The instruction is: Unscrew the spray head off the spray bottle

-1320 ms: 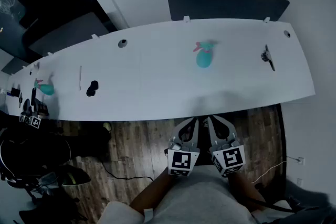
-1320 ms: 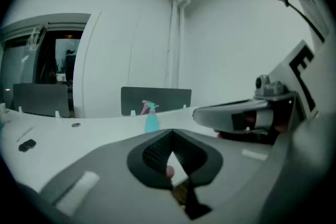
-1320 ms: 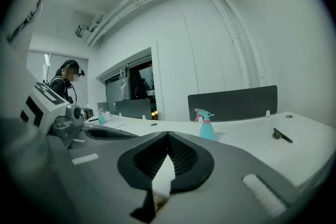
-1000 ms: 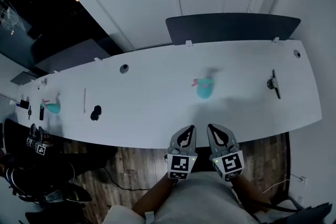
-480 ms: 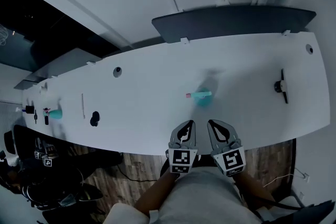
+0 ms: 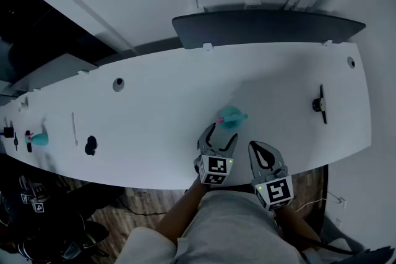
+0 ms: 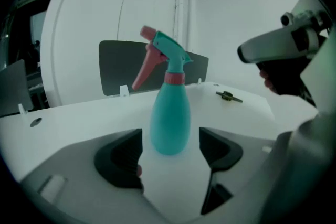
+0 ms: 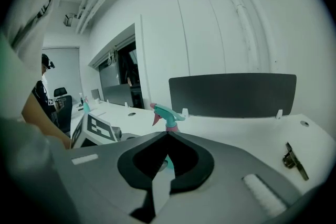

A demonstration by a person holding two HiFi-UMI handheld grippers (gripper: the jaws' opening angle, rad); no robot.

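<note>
One spray bottle (image 7: 170,118) between just-opened left hand-held gripper (image 7: 169,148), untouched; right hand-held gripper (image 8: 167,135) closed, hiding base.

Dim bluish light, fisheye-warped edges

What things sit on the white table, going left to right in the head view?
small teal bottle → thin strip → dark lump → round hole → teal spray bottle → black bracket

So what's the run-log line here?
left gripper: jaws just opening, spray bottle at tips, untouched | right gripper: shut, empty | spray head: on
</note>
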